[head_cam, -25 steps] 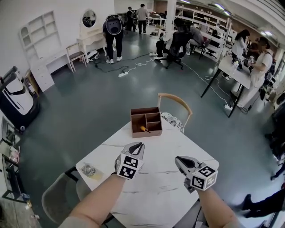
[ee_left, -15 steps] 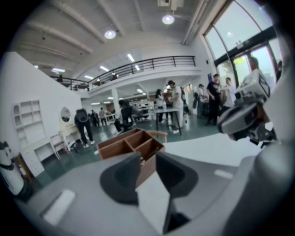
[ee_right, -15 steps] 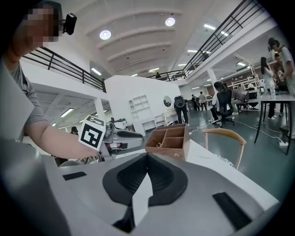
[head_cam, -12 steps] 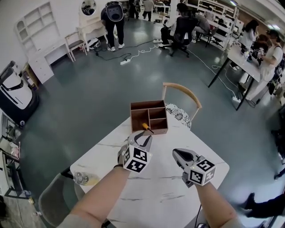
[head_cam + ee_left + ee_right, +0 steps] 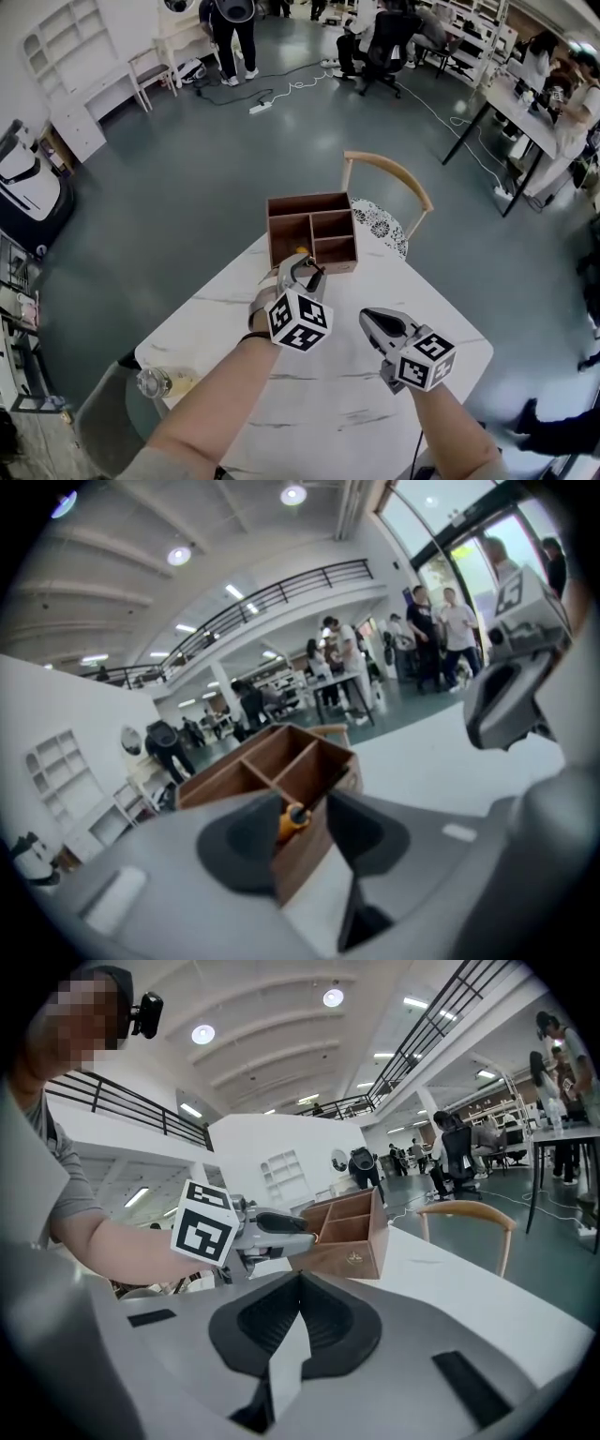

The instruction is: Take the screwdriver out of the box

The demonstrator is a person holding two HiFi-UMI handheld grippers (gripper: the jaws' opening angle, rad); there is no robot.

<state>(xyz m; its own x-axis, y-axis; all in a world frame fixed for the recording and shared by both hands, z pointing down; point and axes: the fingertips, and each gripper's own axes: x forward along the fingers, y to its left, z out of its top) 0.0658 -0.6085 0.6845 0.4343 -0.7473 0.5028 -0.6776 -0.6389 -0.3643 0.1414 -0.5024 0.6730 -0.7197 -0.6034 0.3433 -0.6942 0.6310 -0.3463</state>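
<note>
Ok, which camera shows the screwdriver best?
Left gripper view: the screwdriver shows its orange handle close in the box, between jaws that have just opened. The head view has the left gripper over it; the right gripper view, only the box.

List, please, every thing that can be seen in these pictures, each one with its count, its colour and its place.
table: one, white marbled, under both tongs
box: one, brown wood, with compartments, at the table's far edge
screwdriver: one, orange handle, inside the box
chair: one, light wood, beyond the table, behind the box
bottle: one, clear, at the table's near left corner
people: several, mostly dark clothes, far across the grey floor
left tongs: one, grey, at the box's front; jaws have just been opening, with the screwdriver's handle showing in the gap, not pressed
right tongs: one, grey, over the table, jaws together, nothing held
</note>
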